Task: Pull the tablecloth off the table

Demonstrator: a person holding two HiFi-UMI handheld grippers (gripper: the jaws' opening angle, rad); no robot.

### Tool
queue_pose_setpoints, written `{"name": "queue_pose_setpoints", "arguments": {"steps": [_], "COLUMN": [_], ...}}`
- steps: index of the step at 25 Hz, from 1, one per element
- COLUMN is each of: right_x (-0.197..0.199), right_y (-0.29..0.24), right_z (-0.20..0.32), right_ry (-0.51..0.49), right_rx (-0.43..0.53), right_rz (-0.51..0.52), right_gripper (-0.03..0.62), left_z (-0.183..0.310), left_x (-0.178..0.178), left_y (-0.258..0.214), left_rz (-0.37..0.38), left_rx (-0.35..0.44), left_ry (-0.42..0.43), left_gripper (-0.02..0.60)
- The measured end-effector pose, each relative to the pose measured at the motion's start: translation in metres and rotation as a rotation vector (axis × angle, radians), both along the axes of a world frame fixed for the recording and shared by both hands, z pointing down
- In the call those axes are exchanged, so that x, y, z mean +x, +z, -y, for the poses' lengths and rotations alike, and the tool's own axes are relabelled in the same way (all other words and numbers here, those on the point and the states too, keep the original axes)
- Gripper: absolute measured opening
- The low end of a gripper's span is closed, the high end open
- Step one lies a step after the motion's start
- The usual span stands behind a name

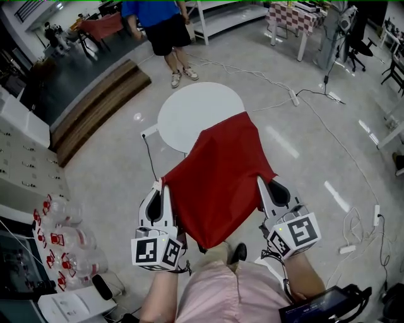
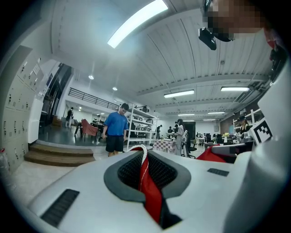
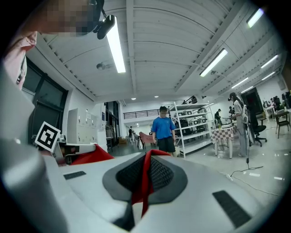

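A red tablecloth hangs stretched between my two grippers, and its far end still lies on the near edge of a round white table. My left gripper is shut on the cloth's near left corner. My right gripper is shut on the near right corner. In the left gripper view a fold of the red tablecloth with a white hem is pinched between the jaw pads of the left gripper. In the right gripper view the right gripper shows the red tablecloth clamped the same way.
A person in a blue shirt stands beyond the table. Cables and power strips lie on the floor at right. Bottles stand at lower left beside wooden steps. A checkered table stands at the far back.
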State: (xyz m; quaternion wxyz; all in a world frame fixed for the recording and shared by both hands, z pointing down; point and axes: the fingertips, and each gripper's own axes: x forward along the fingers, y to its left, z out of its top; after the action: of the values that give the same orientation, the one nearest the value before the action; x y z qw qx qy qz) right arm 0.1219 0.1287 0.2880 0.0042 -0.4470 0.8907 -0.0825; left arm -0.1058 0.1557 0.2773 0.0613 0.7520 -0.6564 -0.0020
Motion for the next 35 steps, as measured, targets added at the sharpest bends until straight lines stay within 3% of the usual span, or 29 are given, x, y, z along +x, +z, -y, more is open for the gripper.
{"name": "queue_pose_setpoints", "arguments": {"steps": [14,35], "right_x": [0.012,0.024], "right_y": [-0.030,-0.023], "right_z": [-0.047,-0.060], "right_ry": [0.010,0.007], "right_rx": [0.055,0.056], "right_rz": [-0.001,0.009], "right_gripper": [0.025,0.025], "left_z": [-0.047,-0.063], "left_x": [0.011,0.019], "left_y": [-0.029,-0.021], "left_rz": [0.002,0.017], "left_rx": [0.050,0.046], "left_ry": [0.005,-0.001], "left_gripper": [0.044,0.046]}}
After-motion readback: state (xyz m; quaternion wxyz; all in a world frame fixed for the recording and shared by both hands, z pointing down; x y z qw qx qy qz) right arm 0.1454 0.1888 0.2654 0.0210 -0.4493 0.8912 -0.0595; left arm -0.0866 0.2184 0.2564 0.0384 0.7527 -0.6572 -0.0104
